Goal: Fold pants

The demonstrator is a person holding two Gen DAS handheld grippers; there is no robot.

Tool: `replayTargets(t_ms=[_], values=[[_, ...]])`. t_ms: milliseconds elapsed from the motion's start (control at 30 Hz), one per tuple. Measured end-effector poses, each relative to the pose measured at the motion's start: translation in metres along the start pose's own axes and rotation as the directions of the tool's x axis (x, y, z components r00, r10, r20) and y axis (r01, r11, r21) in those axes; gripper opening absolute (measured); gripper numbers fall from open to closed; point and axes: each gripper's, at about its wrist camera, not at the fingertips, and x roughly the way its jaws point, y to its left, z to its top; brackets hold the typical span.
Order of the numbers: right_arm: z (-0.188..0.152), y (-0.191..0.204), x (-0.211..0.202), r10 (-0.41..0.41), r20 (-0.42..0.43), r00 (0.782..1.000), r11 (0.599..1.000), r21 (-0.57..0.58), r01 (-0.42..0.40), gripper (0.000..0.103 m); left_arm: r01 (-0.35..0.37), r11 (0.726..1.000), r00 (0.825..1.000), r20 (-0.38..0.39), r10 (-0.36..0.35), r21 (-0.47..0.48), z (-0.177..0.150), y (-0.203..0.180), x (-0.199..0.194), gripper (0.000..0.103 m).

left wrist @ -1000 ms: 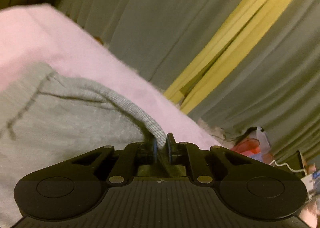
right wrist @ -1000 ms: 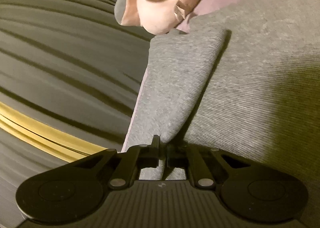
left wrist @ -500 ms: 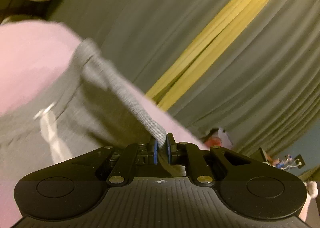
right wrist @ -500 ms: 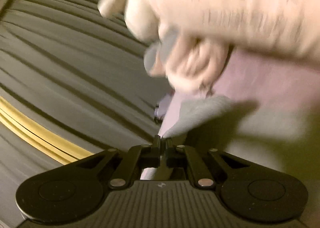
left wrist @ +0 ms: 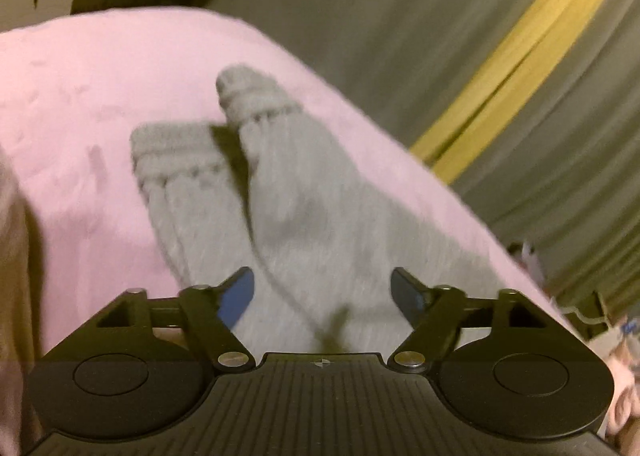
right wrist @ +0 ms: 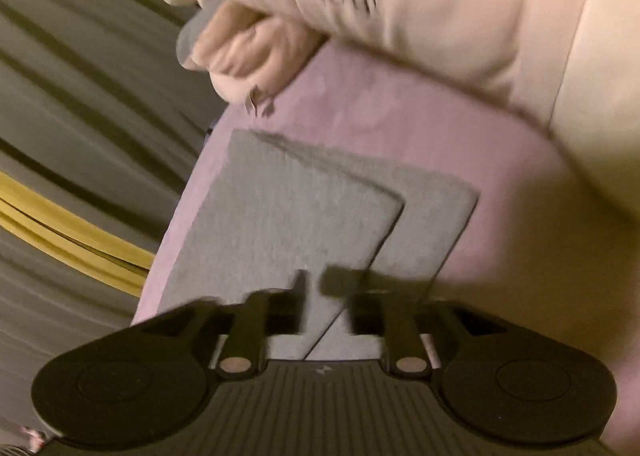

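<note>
Your left gripper hangs over the grey pants, its fingers spread wide and opening further, blue pads showing. The cloth lies under the gap and no pad presses on it. The pants rest on a pink blanket. In the left wrist view, two legs run away from you, side by side and touching, each ending in a ribbed cuff. The right leg's cuff reaches farther than the left's and casts a shadow between them. The knit looks soft and pale grey, blurred here.

Your right gripper hangs over the other end of the pants, its fingers partly apart and opening. Grey cloth lies below the gap; the fingers are blurred, and none is seen pinching it. In the right wrist view, the pants look darker grey, folded flat, one layer lying over another with a straight diagonal edge crossing them. The top edge is straight. Beyond it, on the blanket, sit a pale plush toy and a cream pillow with dark print. A grey curtain with a yellow stripe hangs behind.
</note>
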Motion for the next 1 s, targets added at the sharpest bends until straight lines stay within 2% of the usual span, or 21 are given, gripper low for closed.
replayTargets(t_ms=[67,167,267,433,633,667,700,733,767,800,867,933,1000], values=[[0.0,0.002,0.003,0.002,0.005,1.0,1.0,-0.003,-0.002,0.046,-0.011,1.0,1.0,-0.005,0.011,0.014,0.002,-0.002,0.009,0.089],[0.006,0.013,0.002,-0.013,-0.019,1.0,1.0,-0.001,0.013,0.047,-0.041,0.999,0.998,-0.054,0.041,-0.002,-0.002,-0.002,0.025,0.089],[0.011,0.006,0.01,-0.01,-0.045,0.999,1.0,0.025,0.012,0.047,-0.067,0.998,0.995,-0.067,0.067,-0.003,-0.007,0.002,0.034,0.089],[0.006,0.001,0.015,0.04,-0.057,0.998,0.997,0.068,-0.036,0.047,-0.062,0.997,0.996,-0.063,0.059,-0.045,-0.007,0.014,0.045,0.089],[-0.001,0.003,0.026,0.093,-0.061,0.994,0.99,0.115,-0.086,0.047,-0.079,0.996,0.995,-0.061,0.077,-0.03,0.011,0.015,0.06,0.087],[-0.003,0.006,0.028,0.099,-0.065,0.993,0.99,0.103,-0.092,0.038,-0.076,0.996,0.995,-0.062,0.073,-0.04,0.015,0.015,0.064,0.085],[-0.004,0.008,0.03,0.104,-0.075,0.992,0.991,0.092,-0.097,0.017,-0.076,0.996,0.995,-0.062,0.073,-0.047,0.019,0.016,0.068,0.084],[-0.007,0.01,0.033,0.106,-0.092,0.99,0.992,0.086,-0.098,0.009,-0.079,0.996,0.995,-0.062,0.075,-0.052,0.023,0.017,0.073,0.082],[-0.009,0.011,0.035,0.105,-0.101,0.989,0.991,0.088,-0.096,0.008,-0.086,0.995,0.994,-0.067,0.082,-0.056,0.025,0.017,0.077,0.075],[-0.011,0.011,0.037,0.105,-0.101,0.989,0.991,0.092,-0.096,0.008,-0.091,0.994,0.994,-0.072,0.086,-0.061,0.027,0.018,0.08,0.07],[-0.015,0.013,0.038,0.116,-0.091,0.989,0.99,0.097,-0.107,0.01,-0.092,0.992,0.992,-0.097,0.084,-0.084,0.029,0.024,0.089,0.053],[-0.017,0.015,0.043,0.116,-0.094,0.989,0.988,0.114,-0.105,0.011,-0.074,0.992,0.991,-0.116,0.062,-0.098,0.03,0.025,0.097,0.042],[-0.018,0.016,0.049,0.144,-0.1,0.985,0.979,0.159,-0.127,0.028,-0.068,0.995,0.992,-0.113,0.06,-0.071,0.032,0.023,0.099,0.033]])
